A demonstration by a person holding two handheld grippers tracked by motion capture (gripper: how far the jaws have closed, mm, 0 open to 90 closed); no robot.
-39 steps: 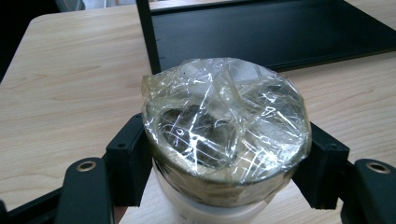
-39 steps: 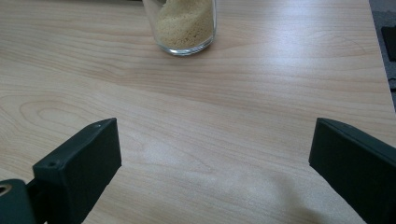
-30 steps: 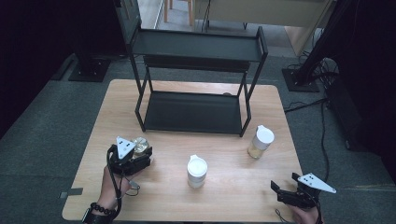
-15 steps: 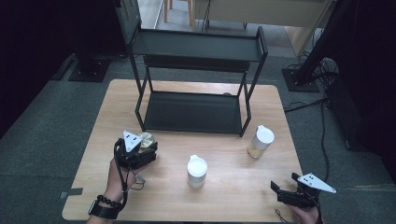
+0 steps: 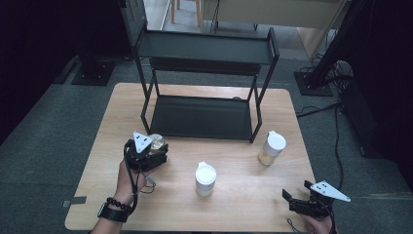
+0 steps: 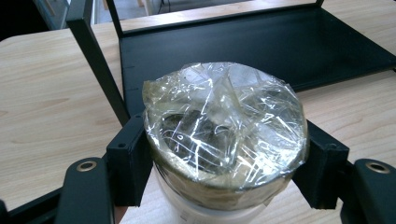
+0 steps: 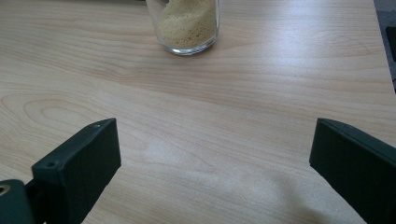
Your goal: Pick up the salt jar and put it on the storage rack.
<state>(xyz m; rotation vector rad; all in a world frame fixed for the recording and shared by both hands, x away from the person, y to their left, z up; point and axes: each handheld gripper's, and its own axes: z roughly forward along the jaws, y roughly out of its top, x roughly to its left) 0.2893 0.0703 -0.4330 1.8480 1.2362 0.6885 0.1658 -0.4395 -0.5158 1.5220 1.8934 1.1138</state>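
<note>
The left tool (image 5: pixel 151 152) is clenched on a jar (image 6: pixel 224 140) whose top is sealed with clear film, its 2 jaws pressing the sides. In the high view the jar (image 5: pixel 156 142) sits at about 9 o'clock on the table (image 5: pixel 97 161), just in front of the rack's (image 5: pixel 202 117) near-left leg; whether it is lifted off the wood I cannot tell. The right tool (image 5: pixel 297 201) rests at 5 o'clock, jaws spread wide and grasping nothing.

Judging by the layout, the work looks like loading jars onto the rack, and it is at an early stage: 1 jar is gripped but not yet placed, and both rack shelves are bare. Left to do: carry this jar onto a shelf, then the others.

Count: 3 jars in all, the wrapped one, a white-lidded one (image 5: pixel 205 178) at 6 o'clock, and a grain-filled one (image 5: pixel 271 148) at 3 o'clock, also seen in the right gripper view (image 7: pixel 188 25). 1 rack with 2 shelves, 2 tools.
</note>
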